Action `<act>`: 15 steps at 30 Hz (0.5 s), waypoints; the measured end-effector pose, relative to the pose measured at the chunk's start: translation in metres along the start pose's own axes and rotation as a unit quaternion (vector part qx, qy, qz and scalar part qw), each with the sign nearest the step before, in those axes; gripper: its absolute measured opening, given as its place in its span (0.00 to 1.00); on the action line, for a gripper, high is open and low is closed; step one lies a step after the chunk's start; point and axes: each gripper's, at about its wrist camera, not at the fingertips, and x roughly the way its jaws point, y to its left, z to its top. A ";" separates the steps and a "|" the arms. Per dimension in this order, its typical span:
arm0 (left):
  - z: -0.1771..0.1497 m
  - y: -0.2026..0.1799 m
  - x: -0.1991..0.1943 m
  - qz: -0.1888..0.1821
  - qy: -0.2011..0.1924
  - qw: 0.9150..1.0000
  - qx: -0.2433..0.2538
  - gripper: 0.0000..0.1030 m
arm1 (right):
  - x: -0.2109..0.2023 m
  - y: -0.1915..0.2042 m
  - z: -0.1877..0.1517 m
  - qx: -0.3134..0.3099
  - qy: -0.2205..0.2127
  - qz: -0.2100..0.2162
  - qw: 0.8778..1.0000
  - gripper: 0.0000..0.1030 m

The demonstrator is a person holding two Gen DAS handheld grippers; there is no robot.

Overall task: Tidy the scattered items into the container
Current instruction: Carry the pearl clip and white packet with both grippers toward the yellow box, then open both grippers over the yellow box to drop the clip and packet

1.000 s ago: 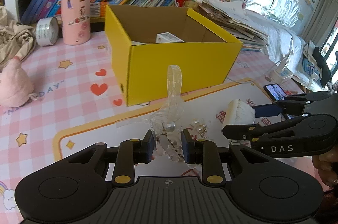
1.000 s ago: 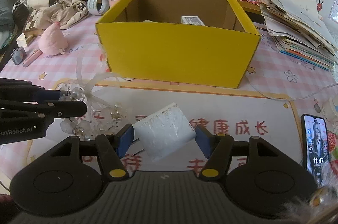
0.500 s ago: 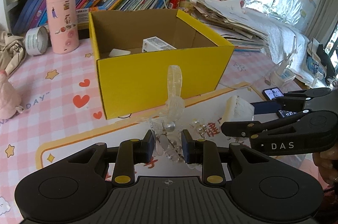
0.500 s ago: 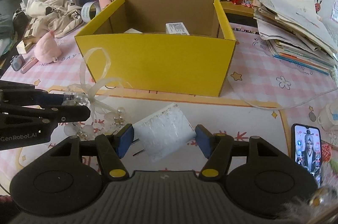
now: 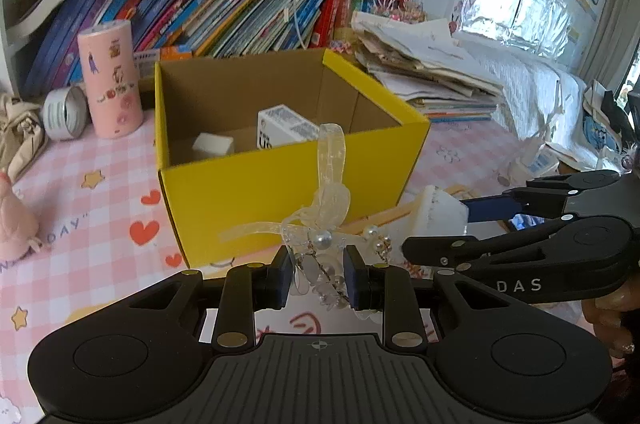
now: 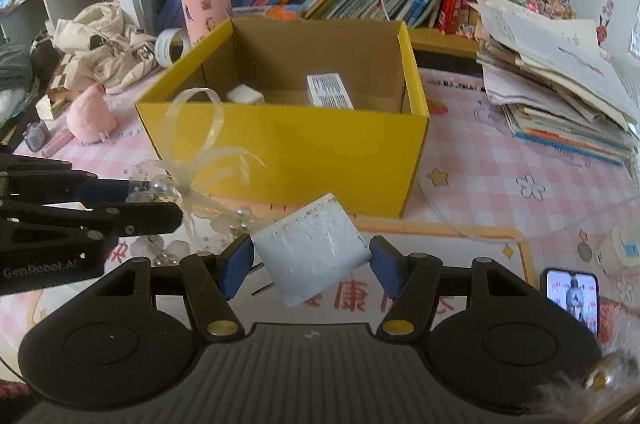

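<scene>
The left gripper (image 5: 316, 276) pinches a beaded ribbon ornament (image 5: 326, 220) at lower centre, its loop rising in front of the yellow box (image 5: 280, 184). The right gripper (image 6: 312, 260) clamps a white packet (image 6: 312, 256) at lower centre, in front of the box, which holds a carton (image 6: 330, 90) and a small white block (image 6: 244, 93).

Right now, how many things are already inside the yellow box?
2: a small white block at the back left of the yellow box, and a white labelled carton beside it. The front wall may hide more.
</scene>
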 end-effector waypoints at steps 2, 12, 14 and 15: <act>0.005 0.000 -0.002 -0.001 -0.006 1.000 -0.001 0.25 | -0.003 0.000 0.005 -0.004 -0.009 0.002 1.000 0.60; 0.040 0.005 -0.013 0.003 -0.055 0.998 -0.004 0.25 | -0.021 0.002 0.046 -0.027 -0.077 0.013 0.997 0.60; 0.049 0.008 -0.014 0.005 -0.063 0.998 -0.006 0.25 | -0.018 0.001 0.057 -0.033 -0.083 0.016 0.996 0.60; 0.054 0.010 -0.015 0.005 -0.067 0.998 -0.007 0.25 | -0.013 0.000 0.063 -0.036 -0.083 0.017 0.996 0.60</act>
